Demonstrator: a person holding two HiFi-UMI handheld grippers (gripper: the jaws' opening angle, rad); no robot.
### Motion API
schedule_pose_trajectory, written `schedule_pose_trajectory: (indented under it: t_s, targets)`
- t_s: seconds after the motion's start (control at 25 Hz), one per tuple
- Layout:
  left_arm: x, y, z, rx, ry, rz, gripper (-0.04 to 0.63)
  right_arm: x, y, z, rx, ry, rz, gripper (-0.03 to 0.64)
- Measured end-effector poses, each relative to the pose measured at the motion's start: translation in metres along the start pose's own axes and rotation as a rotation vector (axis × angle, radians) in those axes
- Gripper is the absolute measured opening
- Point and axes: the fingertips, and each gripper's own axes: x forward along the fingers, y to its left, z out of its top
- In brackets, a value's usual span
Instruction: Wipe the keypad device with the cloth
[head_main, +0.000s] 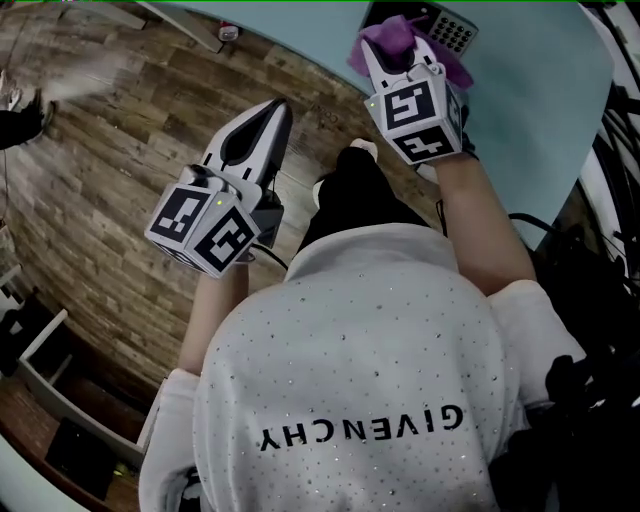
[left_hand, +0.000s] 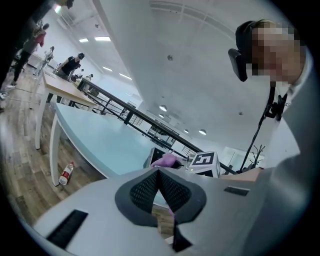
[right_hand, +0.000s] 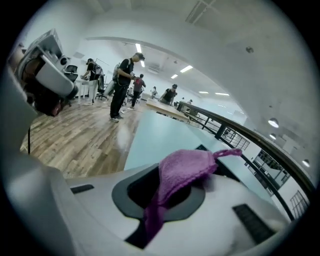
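Head view | right gripper (head_main: 398, 48) clamps purple cloth (head_main: 384, 34) — at keypad device (head_main: 452, 33) | left gripper (head_main: 276, 110) closed — empty

table (head_main: 540, 100): pale teal | on it: keypad device (head_main: 452, 35) | floor (head_main: 120, 150): wood planks | on it: bottle (left_hand: 66, 173)

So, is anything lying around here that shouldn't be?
One thing: a plastic bottle seems to lie on its side on the wooden floor beside a table leg, as if dropped. Otherwise nothing stands out; the purple cloth sits pinched in the right gripper.
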Motion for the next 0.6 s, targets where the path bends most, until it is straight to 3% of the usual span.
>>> schedule_pose_trajectory:
  t_s: [0.28,0.6]
  targets:
    - [-0.014,0.009,0.003,-0.012,0.008,0.03,0.0,0.001,-0.008,-0.008,-0.044,0.04,-0.034,0.021]
    - [0.031,-0.01,0.013,-0.006,0.016,-0.052,0.0,-0.041,-0.039,-0.061,-0.003,0.092,-0.097,0.021]
